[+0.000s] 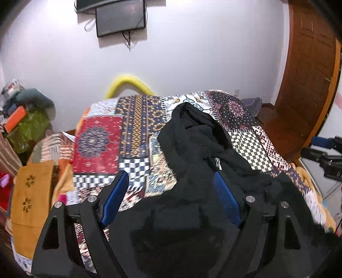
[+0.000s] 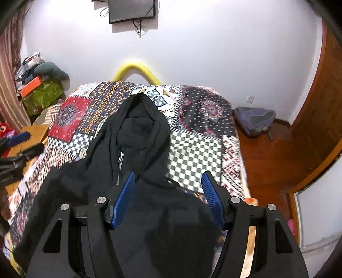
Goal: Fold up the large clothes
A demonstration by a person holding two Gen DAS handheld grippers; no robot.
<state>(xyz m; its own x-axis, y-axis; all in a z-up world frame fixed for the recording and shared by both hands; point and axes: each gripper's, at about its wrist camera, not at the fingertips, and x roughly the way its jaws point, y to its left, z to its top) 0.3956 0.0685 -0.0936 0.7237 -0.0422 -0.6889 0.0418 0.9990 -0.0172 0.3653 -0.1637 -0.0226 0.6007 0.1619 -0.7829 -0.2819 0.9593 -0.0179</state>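
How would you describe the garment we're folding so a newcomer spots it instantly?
Start at the bed under the wall TV, covered by a busy patchwork quilt. The hoodie lies along the quilt's middle, hood toward the wall, zip showing at the chest. It is the only plain black thing on the bed; everything around it is patterned.

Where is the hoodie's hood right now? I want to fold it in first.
In both views the hood lies at the hoodie's far end on the patchwork bedspread, toward the yellow bar by the wall.
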